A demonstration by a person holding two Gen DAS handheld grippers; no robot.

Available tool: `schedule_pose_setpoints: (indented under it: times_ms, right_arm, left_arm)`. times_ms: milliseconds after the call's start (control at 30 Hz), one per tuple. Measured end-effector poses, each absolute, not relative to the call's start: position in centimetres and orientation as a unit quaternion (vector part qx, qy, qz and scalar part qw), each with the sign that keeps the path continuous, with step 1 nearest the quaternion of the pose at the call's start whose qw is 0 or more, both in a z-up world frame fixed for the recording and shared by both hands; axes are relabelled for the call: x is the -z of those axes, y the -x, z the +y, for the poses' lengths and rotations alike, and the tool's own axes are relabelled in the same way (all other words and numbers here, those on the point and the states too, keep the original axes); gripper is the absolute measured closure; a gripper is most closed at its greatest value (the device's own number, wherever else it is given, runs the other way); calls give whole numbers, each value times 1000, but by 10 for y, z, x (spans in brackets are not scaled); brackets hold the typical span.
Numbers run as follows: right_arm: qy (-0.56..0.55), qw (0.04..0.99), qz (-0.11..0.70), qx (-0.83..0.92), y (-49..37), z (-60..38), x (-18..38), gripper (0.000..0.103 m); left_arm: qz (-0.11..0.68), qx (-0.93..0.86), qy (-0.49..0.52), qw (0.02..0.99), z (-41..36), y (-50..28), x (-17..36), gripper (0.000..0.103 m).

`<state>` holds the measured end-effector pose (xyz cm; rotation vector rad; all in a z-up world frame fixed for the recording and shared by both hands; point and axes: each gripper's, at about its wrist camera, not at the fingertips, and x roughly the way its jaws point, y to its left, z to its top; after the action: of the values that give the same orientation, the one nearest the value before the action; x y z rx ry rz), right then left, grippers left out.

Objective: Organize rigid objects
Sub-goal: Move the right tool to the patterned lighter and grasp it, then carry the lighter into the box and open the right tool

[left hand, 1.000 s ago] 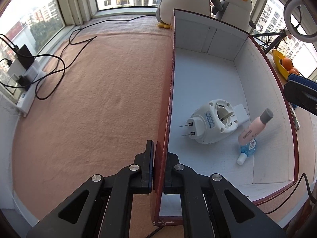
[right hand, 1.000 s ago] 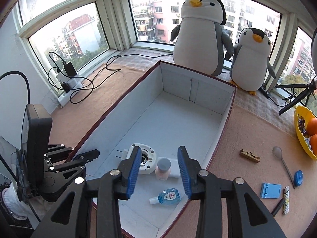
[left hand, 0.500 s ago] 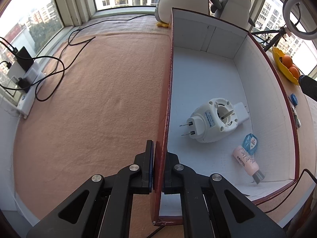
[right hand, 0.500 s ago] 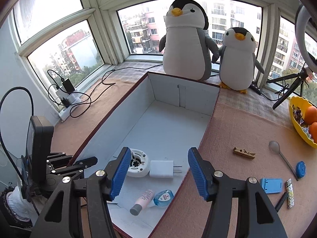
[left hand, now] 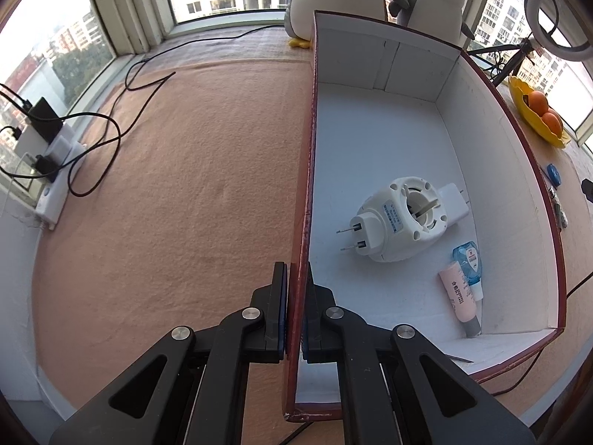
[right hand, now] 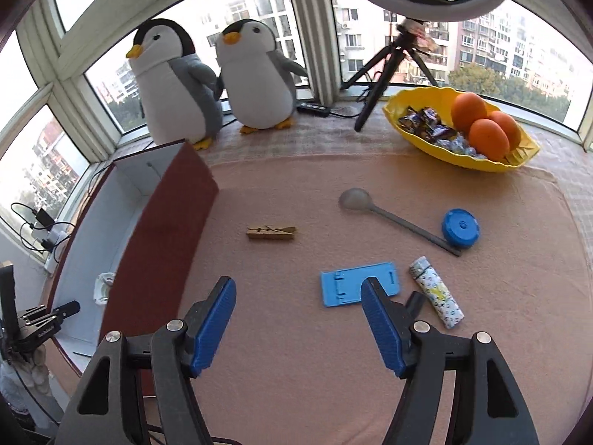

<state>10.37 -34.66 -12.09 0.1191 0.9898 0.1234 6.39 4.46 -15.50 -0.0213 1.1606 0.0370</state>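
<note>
1. There is one box, dark red outside and white inside, standing on the counter, which carries a pinkish cloth.
2. The left tongs are clamped on the left wall of the box, one finger outside and one inside.
3. Inside the box I count four things: one white round plug device with two metal pins, one white charger block touching it behind, one pink tube and one small blue bottle. The tube and the bottle lie side by side, touching, near the right wall.
4. The right tongs are wide apart and hold nothing; they hang above the counter to the right of the box.
5. On the cloth outside the box, five loose things are well seen: one wooden clothespin, one grey spoon, one blue round cap, one blue flat stand and one small patterned tube.
6. The cap touches the handle of the spoon. The right finger of the right tongs covers a part of the blue stand, and a dark object beside it is mostly hidden.
7. At the far side stand two plush penguins, one yellow bowl with three oranges and wrapped candies, and one black tripod.
8. One power strip with black cables lies at the left edge, well apart from the box.
</note>
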Motion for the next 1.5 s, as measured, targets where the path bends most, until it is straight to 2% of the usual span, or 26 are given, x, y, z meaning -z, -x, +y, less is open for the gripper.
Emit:
schedule_pose_setpoints:
  times_ms: [200, 367, 933, 1033, 1133, 1500]
  right_arm:
    - [-38, 864, 502, -17, -114, -398, 147, 40]
    - [-25, 847, 530, -17, -123, -416, 167, 61]
    - [13, 814, 580, -23, -167, -422, 211, 65]
    - [9, 815, 580, -20, -167, -425, 211, 70]
    - [9, 815, 579, -17, -164, -428, 210, 82]
    - [-14, 831, 556, 16, -139, -439, 200, 82]
  left_arm:
    - [550, -21, 1, 835, 42, -64, 154, 99]
    - [549, -25, -2, 836, 41, -63, 154, 99]
    - [552, -39, 5, 833, 41, -63, 153, 98]
    - [552, -39, 6, 833, 41, -64, 153, 98]
    - [552, -39, 6, 833, 40, -63, 153, 99]
    - [551, -32, 9, 834, 41, -64, 154, 98]
